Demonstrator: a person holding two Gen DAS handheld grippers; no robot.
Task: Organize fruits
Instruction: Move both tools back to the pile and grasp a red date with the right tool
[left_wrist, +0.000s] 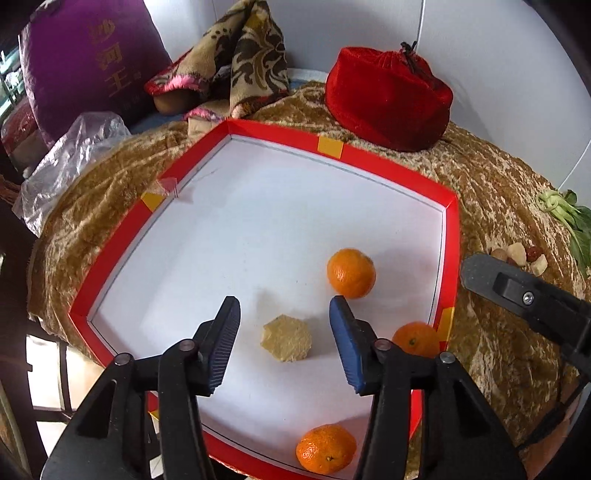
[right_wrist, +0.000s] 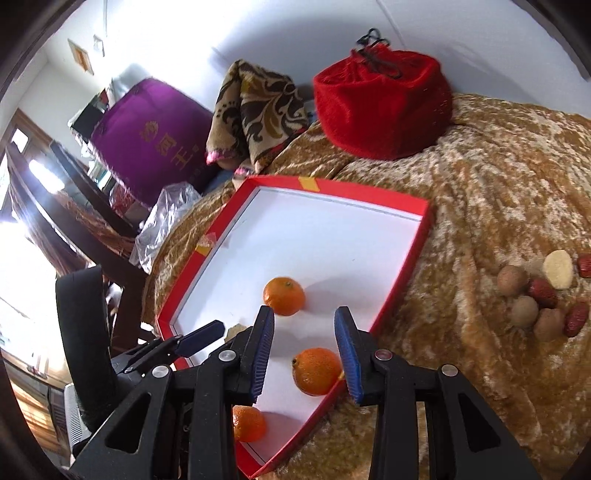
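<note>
1. Left wrist view: left gripper (left_wrist: 284, 345) has its fingers wide and empty, hovering over a pale yellow faceted fruit chunk (left_wrist: 286, 342) on the white floor of the shallow red-rimmed cardboard tray (left_wrist: 354, 157). Three small round orange mandarins lie in the tray: far (left_wrist: 351, 273), right (left_wrist: 415, 339), near (left_wrist: 325, 448). The chunk is probably light and soft; take it across its flat sides.

2. Right wrist view: right gripper (right_wrist: 306, 354) has its fingers wide, bracketing the middle mandarin (right_wrist: 317, 371) without contact. It is round and liable to roll; grip across its widest part. Loose nuts and red dates (right_wrist: 537, 295) lie on the gold velvet cloth, right of the tray.

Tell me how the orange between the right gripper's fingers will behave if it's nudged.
The orange looks round and smooth, so it will probably roll across the tray's flat white floor. The red rim beside it should stop it. It seems firm enough for the open right gripper.
</note>
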